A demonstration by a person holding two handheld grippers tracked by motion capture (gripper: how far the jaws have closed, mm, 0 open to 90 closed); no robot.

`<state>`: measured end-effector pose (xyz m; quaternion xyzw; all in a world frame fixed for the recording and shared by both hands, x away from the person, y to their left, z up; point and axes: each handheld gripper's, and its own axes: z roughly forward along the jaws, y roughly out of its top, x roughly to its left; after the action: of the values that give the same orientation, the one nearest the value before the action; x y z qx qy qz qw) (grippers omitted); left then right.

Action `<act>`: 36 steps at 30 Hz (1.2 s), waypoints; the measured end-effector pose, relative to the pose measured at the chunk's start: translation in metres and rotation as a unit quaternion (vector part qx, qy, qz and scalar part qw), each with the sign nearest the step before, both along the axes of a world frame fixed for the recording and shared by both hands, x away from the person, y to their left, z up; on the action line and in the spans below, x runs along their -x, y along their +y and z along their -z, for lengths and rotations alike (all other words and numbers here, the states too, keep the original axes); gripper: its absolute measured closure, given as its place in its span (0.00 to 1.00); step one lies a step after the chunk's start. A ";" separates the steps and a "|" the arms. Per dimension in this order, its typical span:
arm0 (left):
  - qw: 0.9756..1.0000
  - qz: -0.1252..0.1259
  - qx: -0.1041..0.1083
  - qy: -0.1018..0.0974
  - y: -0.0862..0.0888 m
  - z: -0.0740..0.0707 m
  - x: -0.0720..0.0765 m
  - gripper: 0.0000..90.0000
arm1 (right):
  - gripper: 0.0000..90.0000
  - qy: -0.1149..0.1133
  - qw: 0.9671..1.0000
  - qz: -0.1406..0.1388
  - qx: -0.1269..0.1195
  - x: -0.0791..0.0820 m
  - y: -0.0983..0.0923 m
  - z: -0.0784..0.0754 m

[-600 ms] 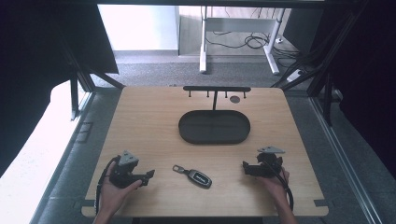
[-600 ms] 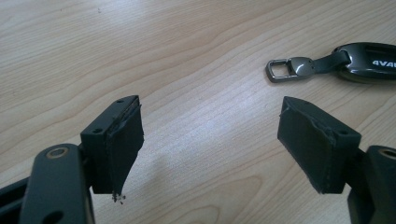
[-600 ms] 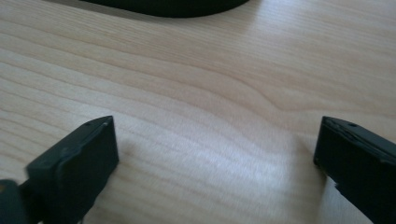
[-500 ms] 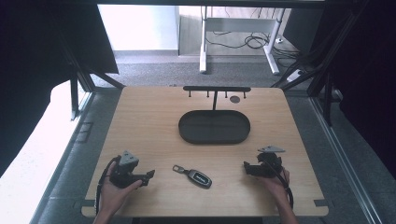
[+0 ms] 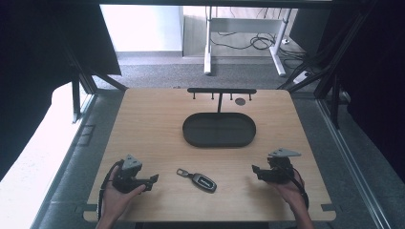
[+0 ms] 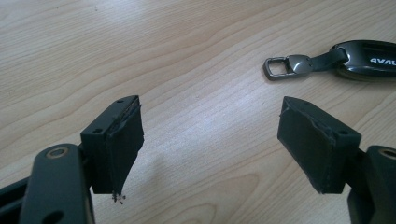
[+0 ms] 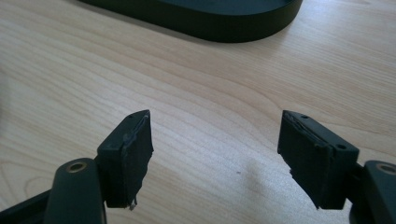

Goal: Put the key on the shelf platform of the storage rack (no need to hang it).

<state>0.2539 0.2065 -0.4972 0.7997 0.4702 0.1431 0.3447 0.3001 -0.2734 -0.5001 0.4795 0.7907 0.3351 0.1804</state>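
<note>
Both grippers, left gripper (image 5: 154,178) and right gripper (image 5: 255,170), rest wide open and empty on the table (image 5: 157,124). Between them lies the untouched key fob (image 5: 204,182); beyond it, an empty oval tray (image 5: 191,136) under a hook rack (image 5: 221,90). Nothing is done yet.

Two black grippers, the left gripper (image 5: 154,179) and the right gripper (image 5: 254,170), are each topped by a grey three-cornered plate, and a black cable is looped from each past the wrist. Each jaw is faced with a worn, frayed black pad (image 6: 125,148) and fixed with small screws. Brass-ringed pivot holes are seen on the black arms behind the jaws; the forearms are bare of sleeves.
</note>
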 end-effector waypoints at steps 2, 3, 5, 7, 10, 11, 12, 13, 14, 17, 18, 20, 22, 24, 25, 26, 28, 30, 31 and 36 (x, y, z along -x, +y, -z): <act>1.000 0.000 0.000 0.001 0.000 0.000 0.000 0.25 | 0.32 0.001 1.000 -0.006 0.002 0.000 0.000 -0.003; 1.000 0.000 0.000 0.000 0.000 0.000 0.000 0.25 | 0.32 0.000 1.000 -0.007 0.002 0.000 0.000 -0.005; 1.000 0.000 0.000 0.000 0.000 0.000 0.000 0.25 | 0.33 -0.001 1.000 -0.010 0.000 0.000 0.001 -0.010; 1.000 0.001 0.000 -0.001 0.000 -0.001 0.000 0.25 | 0.33 -0.006 1.000 -0.016 -0.001 0.001 0.002 -0.018; 1.000 0.002 0.002 -0.001 0.000 -0.001 0.000 0.25 | 0.34 -0.010 1.000 -0.026 0.004 0.003 0.007 -0.028; 1.000 0.003 0.002 -0.001 0.000 -0.001 0.000 0.25 | 0.34 -0.011 0.999 -0.032 0.006 0.004 0.010 -0.033; 1.000 0.003 0.003 -0.002 0.000 -0.001 0.000 0.25 | 0.34 -0.010 0.999 -0.035 0.007 0.005 0.012 -0.036; 1.000 0.004 0.003 -0.002 0.000 -0.002 0.000 0.25 | 0.35 -0.009 0.999 -0.040 0.008 0.005 0.015 -0.040; 1.000 0.004 0.003 -0.003 0.001 -0.002 0.000 0.25 | 0.35 -0.010 0.999 -0.050 0.014 0.006 0.018 -0.046; 1.000 0.004 0.003 -0.002 0.001 -0.002 -0.001 0.25 | 0.36 -0.006 0.998 -0.058 0.019 0.005 0.023 -0.051; 1.000 0.005 0.003 -0.002 0.001 -0.002 -0.001 0.25 | 0.37 -0.005 0.998 -0.064 0.021 0.005 0.026 -0.054; 1.000 0.006 0.004 -0.002 0.001 -0.002 -0.002 0.25 | 0.37 -0.001 0.997 -0.077 0.023 0.003 0.033 -0.061; 1.000 0.006 0.004 -0.002 0.001 -0.002 -0.002 0.25 | 0.37 0.000 0.996 -0.081 0.024 0.002 0.035 -0.063; 1.000 0.006 0.004 -0.002 0.001 -0.002 -0.002 0.25 | 0.37 0.004 0.996 -0.091 0.026 0.001 0.041 -0.067; 1.000 0.006 0.004 -0.002 0.001 -0.002 -0.002 0.25 | 0.37 0.006 0.994 -0.101 0.032 0.000 0.048 -0.070; 1.000 0.007 0.004 -0.002 0.001 -0.002 -0.002 0.25 | 0.37 0.009 0.994 -0.107 0.034 -0.001 0.051 -0.071; 1.000 0.007 0.005 -0.002 0.001 -0.002 -0.002 0.25 | 0.38 0.011 0.993 -0.112 0.036 -0.002 0.054 -0.073; 1.000 0.006 0.005 -0.002 0.001 -0.002 -0.002 0.25 | 0.38 0.017 0.991 -0.129 0.042 -0.004 0.064 -0.077; 1.000 0.007 0.004 -0.002 0.001 -0.002 -0.002 0.25 | 0.38 0.017 0.991 -0.129 0.042 -0.004 0.064 -0.077; 1.000 0.008 0.003 0.000 0.001 -0.002 -0.002 0.25 | 0.38 0.026 0.987 -0.148 0.051 -0.009 0.078 -0.080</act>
<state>0.2560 0.2078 -0.4956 0.8023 0.4644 0.1388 0.3484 0.3089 -0.1956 -0.4197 0.3557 0.8736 0.3045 0.1327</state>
